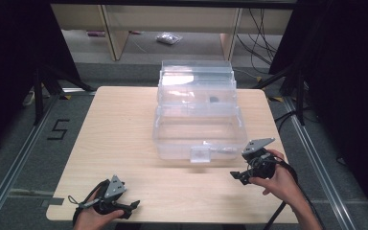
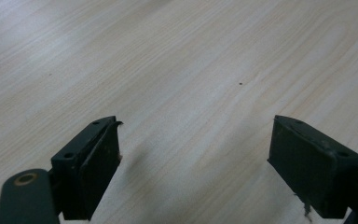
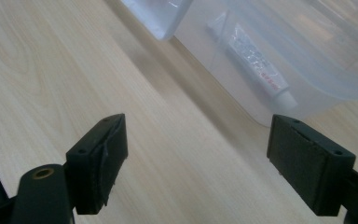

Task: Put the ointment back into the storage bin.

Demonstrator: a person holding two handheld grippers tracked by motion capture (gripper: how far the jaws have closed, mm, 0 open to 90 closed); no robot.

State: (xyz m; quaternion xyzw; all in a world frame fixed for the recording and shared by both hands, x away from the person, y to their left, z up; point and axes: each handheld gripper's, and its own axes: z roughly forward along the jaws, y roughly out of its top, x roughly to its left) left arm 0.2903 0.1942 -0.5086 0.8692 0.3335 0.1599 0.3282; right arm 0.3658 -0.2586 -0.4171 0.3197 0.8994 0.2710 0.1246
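Jaws wide apart on your left gripper (image 1: pixel 133 205) and right gripper (image 1: pixel 235 175), both holding nothing, clear box (image 1: pixel 199 129) near the right one, tube (image 3: pixel 260 70) inside.

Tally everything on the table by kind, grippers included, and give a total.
Clear plastic box: 1
Tube inside the box: 1
Small dark thing in the box's back part, too small to tell: 1
Grippers, left gripper and right gripper, both open: 2
Total: 5

Black "5" on the floor (image 1: pixel 58 129) — left of the table (image 1: pixel 120 143), tube (image 3: pixel 256 65) print unreadable
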